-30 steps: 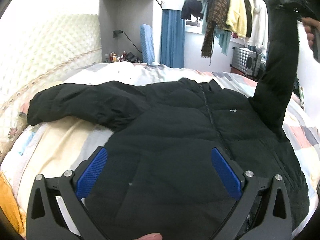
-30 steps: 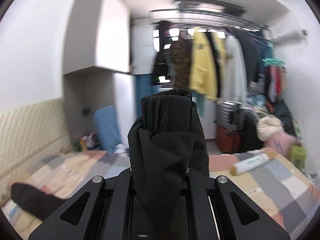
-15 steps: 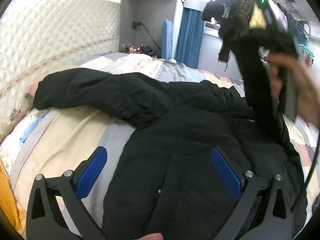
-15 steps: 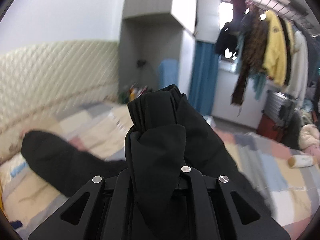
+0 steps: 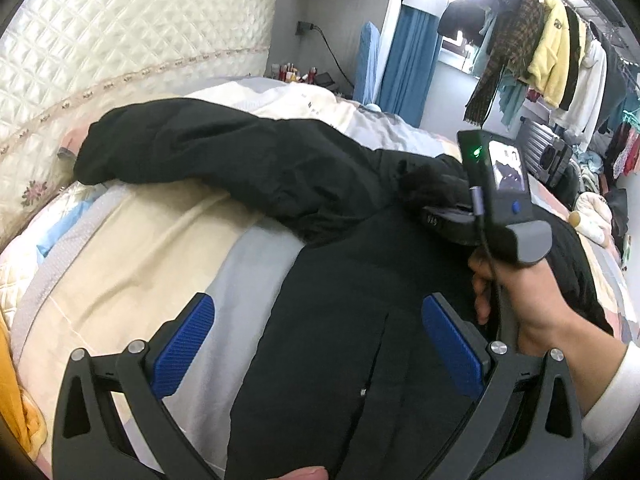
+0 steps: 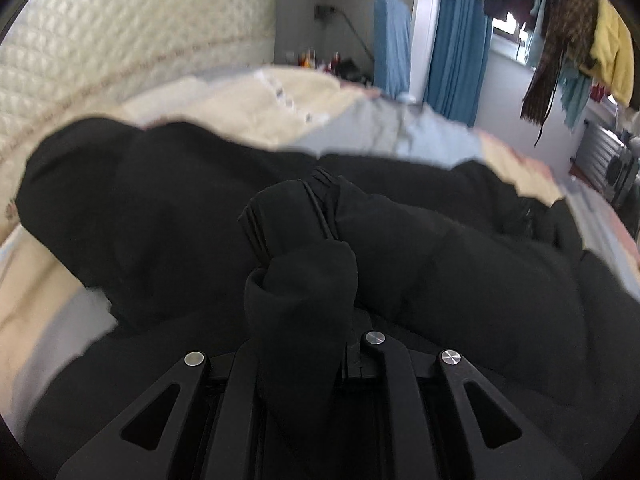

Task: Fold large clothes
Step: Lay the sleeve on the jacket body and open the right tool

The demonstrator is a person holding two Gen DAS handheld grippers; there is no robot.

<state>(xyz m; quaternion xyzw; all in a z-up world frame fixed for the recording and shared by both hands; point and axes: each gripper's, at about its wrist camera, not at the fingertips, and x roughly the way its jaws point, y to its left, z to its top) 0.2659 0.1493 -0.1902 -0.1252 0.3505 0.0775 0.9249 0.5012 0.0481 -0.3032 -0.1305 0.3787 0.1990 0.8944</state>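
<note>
Right gripper [image 6: 300,280] opening around sleeve cuff [image 6: 288,224]

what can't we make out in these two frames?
- Right gripper fingertips, right wrist view: wrapped in the black sleeve cuff clamped between them.
- Jacket hem, left wrist view: cut off by the bottom edge and the left gripper.
- Bed, right wrist view: motion-blurred.
- Bottles by the headboard, left wrist view: too small.

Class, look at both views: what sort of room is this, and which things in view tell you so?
Most likely a bedroom. A black jacket lies spread on a bed with a quilted headboard, and clothes hang on an open rail at the far side.
</note>
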